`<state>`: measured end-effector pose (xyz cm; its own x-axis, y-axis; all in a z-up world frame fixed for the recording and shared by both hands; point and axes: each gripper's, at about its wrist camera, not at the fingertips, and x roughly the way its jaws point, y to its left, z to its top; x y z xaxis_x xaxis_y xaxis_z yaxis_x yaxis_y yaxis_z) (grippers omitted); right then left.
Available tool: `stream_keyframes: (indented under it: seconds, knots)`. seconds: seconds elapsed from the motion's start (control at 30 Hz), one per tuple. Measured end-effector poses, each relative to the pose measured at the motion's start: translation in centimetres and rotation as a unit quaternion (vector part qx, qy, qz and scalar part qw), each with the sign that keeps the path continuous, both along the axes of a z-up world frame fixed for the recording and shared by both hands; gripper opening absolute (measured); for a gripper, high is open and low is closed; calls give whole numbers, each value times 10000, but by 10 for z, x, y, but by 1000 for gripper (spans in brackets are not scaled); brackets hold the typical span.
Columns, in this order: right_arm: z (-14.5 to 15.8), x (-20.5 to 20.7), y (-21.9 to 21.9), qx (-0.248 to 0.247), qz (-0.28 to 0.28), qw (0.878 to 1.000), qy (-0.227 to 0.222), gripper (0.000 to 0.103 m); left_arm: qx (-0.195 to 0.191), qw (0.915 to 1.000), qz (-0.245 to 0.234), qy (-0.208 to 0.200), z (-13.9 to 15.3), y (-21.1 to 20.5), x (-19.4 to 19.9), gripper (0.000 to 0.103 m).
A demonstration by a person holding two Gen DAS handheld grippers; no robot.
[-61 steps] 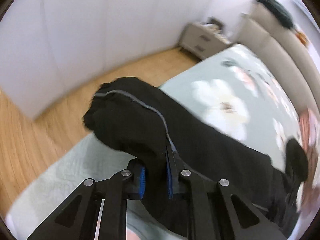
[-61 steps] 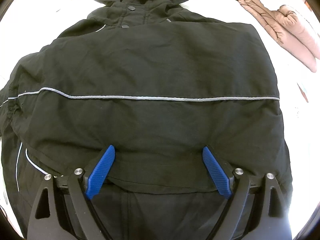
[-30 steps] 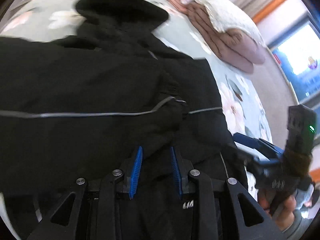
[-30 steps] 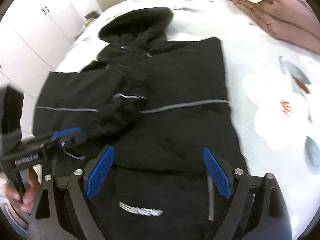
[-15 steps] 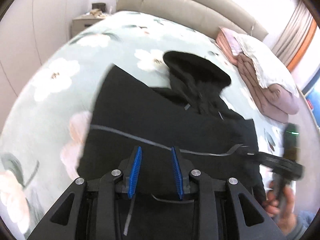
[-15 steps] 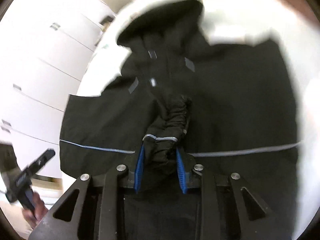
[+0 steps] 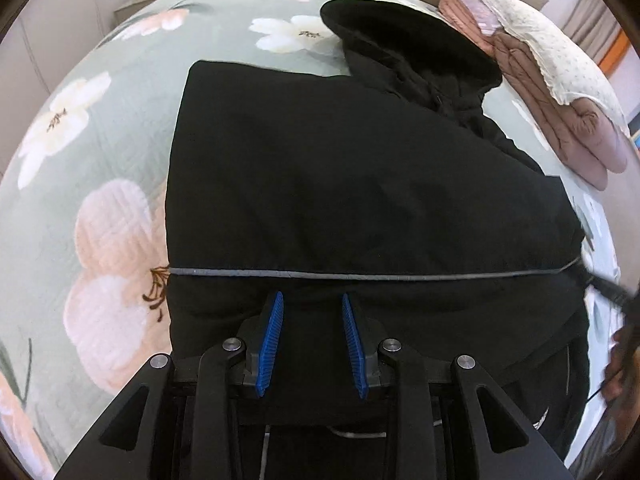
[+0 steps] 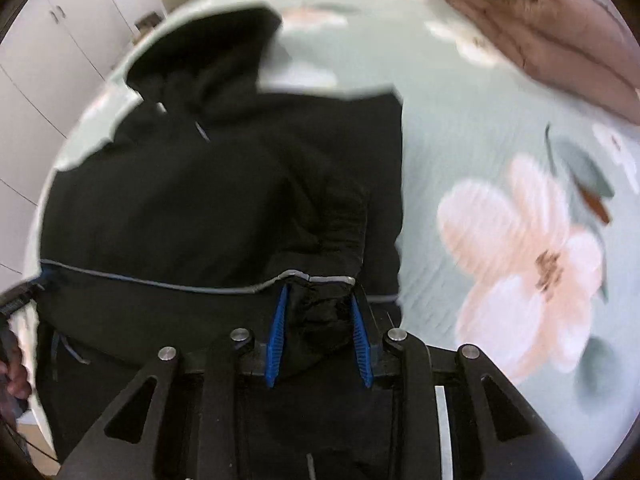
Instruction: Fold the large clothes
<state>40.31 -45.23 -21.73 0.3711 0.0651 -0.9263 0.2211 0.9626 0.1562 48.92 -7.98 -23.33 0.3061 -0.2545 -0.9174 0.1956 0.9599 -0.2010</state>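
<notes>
My right gripper is clamped on a bunched black cuff, the fabric crumpled tight between the blue pads, with a grey reflective band running across the top of the wad. My left gripper points down at the jacket with its pads close together; black cloth fills the gap between them, but I cannot tell from this view whether they pinch it or merely hang over it. The jacket lies flat on the bed, black and padded, a thin grey stripe crossing it from edge to edge just beyond my left fingertips. Its side edges are straight, and the sleeve runs up across the body from my right gripper. The hood is at the far end, a dark rounded lump above the collar. Under it the bedspread is pale green, printed with large pink and white flowers. A pink quilt with a white speckled pillow on top sits by the far right edge of the bed, well apart from the jacket. The right wrist view is blurred.
</notes>
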Motion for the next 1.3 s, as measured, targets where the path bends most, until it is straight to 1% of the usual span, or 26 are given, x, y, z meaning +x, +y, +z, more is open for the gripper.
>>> stream_keyframes:
  seconds: [0.1,0.17,0.2,0.23,0.27,0.3,0.33,0.4,0.43,0.5,0.57,0.63,0.67,0.7,0.77,0.83,0.9,0.93,0.97,1.0,1.03,1.07,1.1,1.17,1.23,1.3]
  knots:
    - [-3,4,0,0,-73,10000,28,34,-57,10000,-33,24,7,4,0,31]
    - [5,7,0,20,-79,9999,64,39,-67,10000,-43,-41,20,8,-2,31]
    - [14,6,0,-44,-78,10000,15,43,-102,9999,-38,-113,28,9,-5,31]
    - [29,3,1,-153,-62,9998,-121,48,-194,9995,-31,-233,39,12,-7,31]
    - [41,-1,0,-236,-50,9994,-257,50,-315,9989,-12,-339,49,15,-9,31]
    - [60,-4,5,-294,-4,9982,-514,56,-447,9982,10,-403,57,18,-9,31]
    - [72,-5,10,-277,38,9973,-681,64,-657,9967,51,-481,65,22,-9,31]
    - [85,-2,23,-254,170,9954,-911,64,-766,9953,102,-575,73,23,-4,31]
    - [85,4,31,-270,272,9951,-906,64,-718,9956,84,-603,73,22,-1,31]
    - [70,19,47,-372,484,9955,-719,64,-531,9969,59,-574,65,19,7,31]
    - [42,31,53,-494,496,9968,-382,64,-362,9985,78,-393,46,17,16,31]
    - [12,37,50,-584,356,9977,10,62,-137,9998,113,-79,21,11,23,31]
    - [2,35,47,-597,334,9975,181,61,-106,9999,61,95,7,11,26,31]
    - [-7,35,44,-491,346,9977,314,61,-137,9999,1,97,3,11,27,31]
    - [-5,40,42,-407,324,9978,418,61,-96,9998,-62,149,7,8,31,31]
    - [4,45,42,-361,427,9965,618,61,-93,9999,-103,84,23,6,32,31]
    - [29,48,41,-158,545,9974,448,61,-301,9989,-281,-245,52,5,35,31]
    - [50,50,41,54,645,9977,213,61,-379,9977,-363,-437,67,4,39,31]
    - [65,51,39,121,696,9975,65,61,-450,9952,-472,-726,90,0,49,32]
    - [87,58,39,92,745,9970,-190,61,-483,9935,-511,-891,104,-3,58,33]
    - [101,65,38,36,769,9964,-359,61,-511,9918,-537,-1044,117,-6,71,40]
    - [119,80,38,-12,807,9948,-615,61,-538,9897,-563,-1204,131,-12,93,50]
    - [130,94,37,-13,830,9934,-793,61,-525,9884,-563,-1307,137,-17,109,52]
    - [140,120,36,-136,817,9916,-994,61,-401,9858,-569,-1527,144,-30,148,52]
    - [140,156,31,-323,724,9898,-1187,61,-314,9867,-550,-1499,138,-42,182,52]
    - [131,187,27,-275,659,9904,-1184,61,-162,9887,-533,-1395,124,-52,220,52]
